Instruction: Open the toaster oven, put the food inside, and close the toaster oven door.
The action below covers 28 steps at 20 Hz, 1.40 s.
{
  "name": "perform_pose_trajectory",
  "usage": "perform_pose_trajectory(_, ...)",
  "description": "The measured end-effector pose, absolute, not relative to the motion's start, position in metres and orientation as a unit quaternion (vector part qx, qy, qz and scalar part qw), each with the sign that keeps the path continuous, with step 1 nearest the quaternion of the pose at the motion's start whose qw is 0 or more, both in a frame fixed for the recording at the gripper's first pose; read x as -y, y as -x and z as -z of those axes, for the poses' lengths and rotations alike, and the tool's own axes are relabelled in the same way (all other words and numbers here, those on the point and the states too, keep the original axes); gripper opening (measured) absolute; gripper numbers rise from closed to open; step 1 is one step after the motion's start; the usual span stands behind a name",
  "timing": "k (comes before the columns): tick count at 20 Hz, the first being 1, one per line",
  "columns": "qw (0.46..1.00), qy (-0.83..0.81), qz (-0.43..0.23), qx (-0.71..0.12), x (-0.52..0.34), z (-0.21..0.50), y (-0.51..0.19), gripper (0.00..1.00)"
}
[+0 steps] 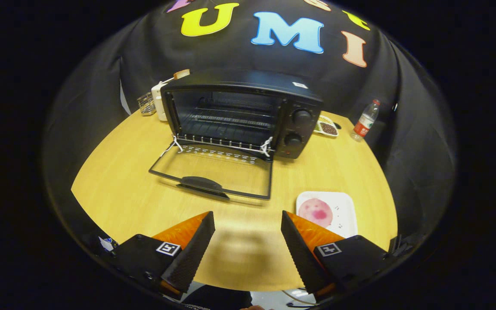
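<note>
A black toaster oven (pixel 248 112) stands on the wooden table (pixel 119 189) beyond my fingers. Its glass door (pixel 213 174) lies folded down flat toward me, handle nearest, and the wire rack inside shows bare. A round pink piece of food (pixel 315 212) rests on a white square plate (pixel 342 211) just ahead of the right finger. My gripper (pixel 248 224) is open above the table's near part, nothing between its fingers, with the door's edge a short way ahead.
A white appliance (pixel 159 101) and a small glass holder (pixel 146 104) stand left of the oven at the back. A dish of dark beans (pixel 327 128) lies to its right, and a plastic bottle (pixel 365 120) stands near the table's far right edge.
</note>
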<state>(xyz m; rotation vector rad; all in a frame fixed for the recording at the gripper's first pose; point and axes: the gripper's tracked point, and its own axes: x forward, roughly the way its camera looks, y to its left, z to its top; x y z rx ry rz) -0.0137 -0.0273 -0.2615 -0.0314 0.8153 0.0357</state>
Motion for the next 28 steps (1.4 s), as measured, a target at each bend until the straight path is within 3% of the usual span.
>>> perform_pose_trajectory(10, 0.905, 0.013, 0.034, -0.424, 0.155, 0.266, 0.016, 0.99)
perform_pose_trajectory(20, 0.859, 0.014, 0.001, -0.512, 0.232, 0.345, -0.007, 0.99)
perform_pose_trajectory(28, 0.811, -0.032, -0.013, -0.583, 0.246, 0.397, -0.009, 0.99)
